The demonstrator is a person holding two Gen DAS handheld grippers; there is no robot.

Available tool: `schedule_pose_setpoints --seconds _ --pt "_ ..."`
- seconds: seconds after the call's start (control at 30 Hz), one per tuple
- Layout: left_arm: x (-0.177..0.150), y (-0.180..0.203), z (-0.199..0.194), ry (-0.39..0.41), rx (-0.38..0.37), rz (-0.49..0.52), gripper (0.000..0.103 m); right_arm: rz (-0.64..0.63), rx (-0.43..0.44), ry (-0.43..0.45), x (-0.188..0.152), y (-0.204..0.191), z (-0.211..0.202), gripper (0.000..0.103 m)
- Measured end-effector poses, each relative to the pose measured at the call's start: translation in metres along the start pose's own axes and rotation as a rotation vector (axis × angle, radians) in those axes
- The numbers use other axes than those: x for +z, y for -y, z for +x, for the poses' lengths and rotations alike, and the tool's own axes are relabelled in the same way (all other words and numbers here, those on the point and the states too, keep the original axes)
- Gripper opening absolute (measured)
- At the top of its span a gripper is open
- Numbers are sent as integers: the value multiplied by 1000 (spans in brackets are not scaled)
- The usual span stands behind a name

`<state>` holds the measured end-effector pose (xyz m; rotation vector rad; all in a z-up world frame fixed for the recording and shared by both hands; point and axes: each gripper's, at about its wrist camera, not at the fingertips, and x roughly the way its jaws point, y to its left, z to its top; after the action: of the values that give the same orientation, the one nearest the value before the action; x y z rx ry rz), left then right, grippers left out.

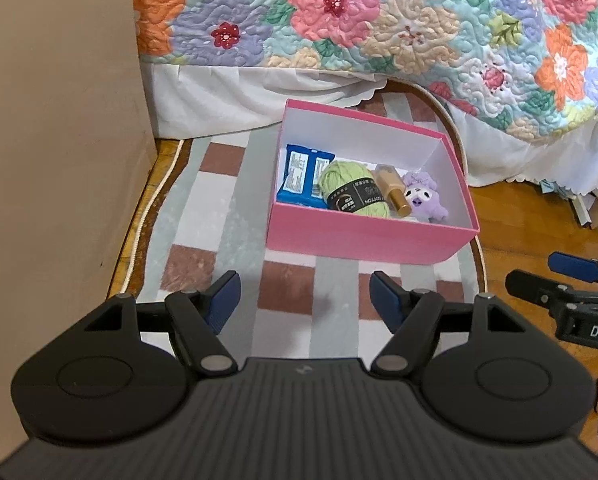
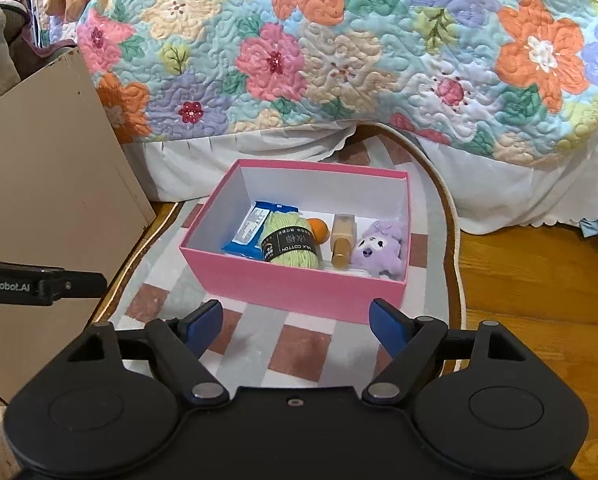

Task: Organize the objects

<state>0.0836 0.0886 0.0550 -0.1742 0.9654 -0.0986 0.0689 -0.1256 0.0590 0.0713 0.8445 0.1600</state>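
Note:
A pink box [image 1: 363, 236] [image 2: 299, 288] with a white inside stands on a checked rug. In it lie a blue packet [image 1: 299, 176] [image 2: 245, 236], a green yarn ball [image 1: 353, 190] [image 2: 289, 246], a gold-capped bottle [image 1: 393, 188] [image 2: 342, 242] and a purple plush toy [image 1: 425, 196] [image 2: 379, 250]. An orange ball [image 2: 319, 230] shows behind the yarn in the right wrist view. My left gripper [image 1: 305, 300] is open and empty, in front of the box. My right gripper [image 2: 297, 322] is open and empty, close to the box's front wall.
The checked rug [image 1: 219, 216] [image 2: 299, 344] lies on a wooden floor [image 2: 539, 280]. A bed with a floral quilt [image 1: 379, 20] [image 2: 339, 40] stands behind the box. A beige cabinet side [image 1: 51, 160] [image 2: 39, 180] stands at the left. Paper scraps [image 1: 595, 208] lie at the far right.

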Motion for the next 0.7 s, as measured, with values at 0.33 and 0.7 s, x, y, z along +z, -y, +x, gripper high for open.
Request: schedule_pose_setpoints --seconds 0.33,0.7 --pt "-12 2 -5 -21 27 22 72 12 -28 -28 -10 -5 -4 87" --pt "-20 11 -16 -1 43 60 91 65 -107 -60 -15 3 -6 102"
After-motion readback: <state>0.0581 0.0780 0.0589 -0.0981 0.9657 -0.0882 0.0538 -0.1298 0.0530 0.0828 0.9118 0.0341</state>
